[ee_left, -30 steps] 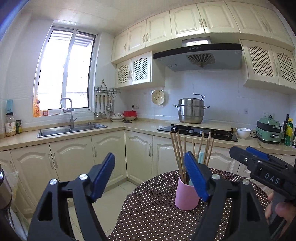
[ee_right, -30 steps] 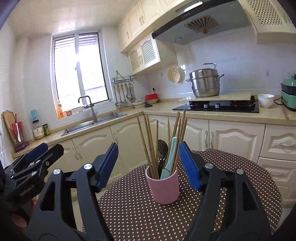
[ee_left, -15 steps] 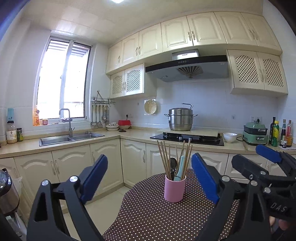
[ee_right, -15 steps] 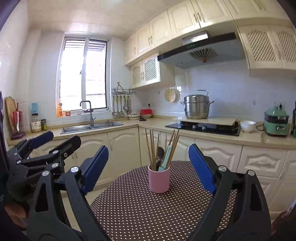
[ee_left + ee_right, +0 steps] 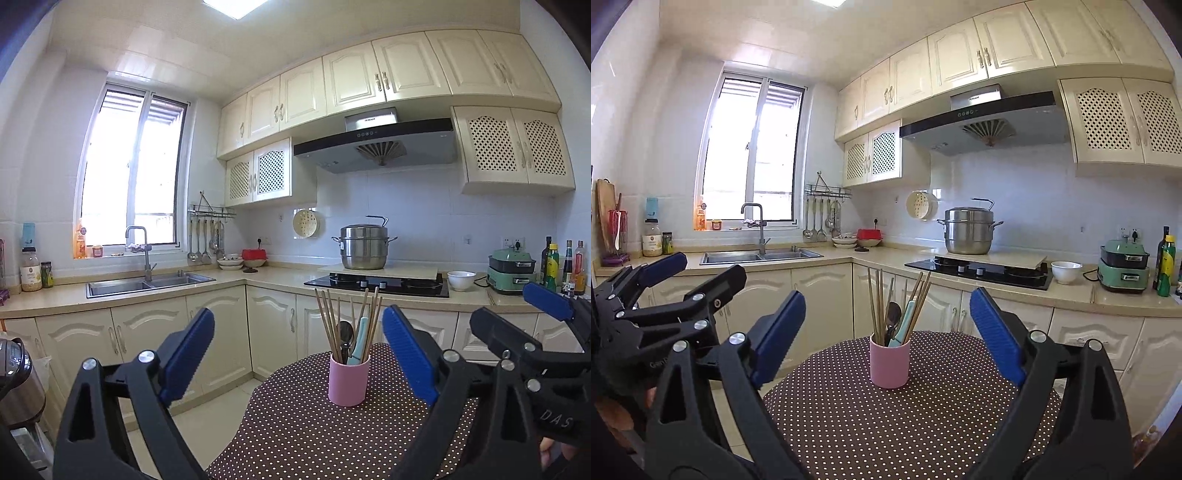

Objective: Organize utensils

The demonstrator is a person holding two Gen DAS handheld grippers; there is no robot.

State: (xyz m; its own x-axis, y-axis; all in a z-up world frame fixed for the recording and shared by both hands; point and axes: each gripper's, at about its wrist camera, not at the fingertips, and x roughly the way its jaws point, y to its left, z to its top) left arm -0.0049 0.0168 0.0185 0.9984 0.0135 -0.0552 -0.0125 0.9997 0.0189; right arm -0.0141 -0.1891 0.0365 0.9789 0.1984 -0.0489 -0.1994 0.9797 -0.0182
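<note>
A pink cup (image 5: 348, 380) (image 5: 889, 365) stands upright on a round table with a brown polka-dot cloth (image 5: 306, 435) (image 5: 886, 424). It holds several wooden chopsticks (image 5: 327, 325) (image 5: 875, 301), a dark spoon (image 5: 892, 317) and a light teal utensil (image 5: 359, 338) (image 5: 905, 323). My left gripper (image 5: 297, 354) is open and empty, held back from the cup. My right gripper (image 5: 886, 334) is open and empty, also back from the cup. Each gripper shows at the edge of the other's view.
Cream kitchen cabinets and a counter run behind the table, with a sink (image 5: 147, 284), a black hob (image 5: 376, 284) with a steel pot (image 5: 364, 245), a white bowl (image 5: 1065, 271) and a green appliance (image 5: 1123, 264). A dark kettle (image 5: 14, 384) sits at the left.
Both grippers have pulled back and up from the cup, which now looks smaller and farther away. Both stay open and empty.
</note>
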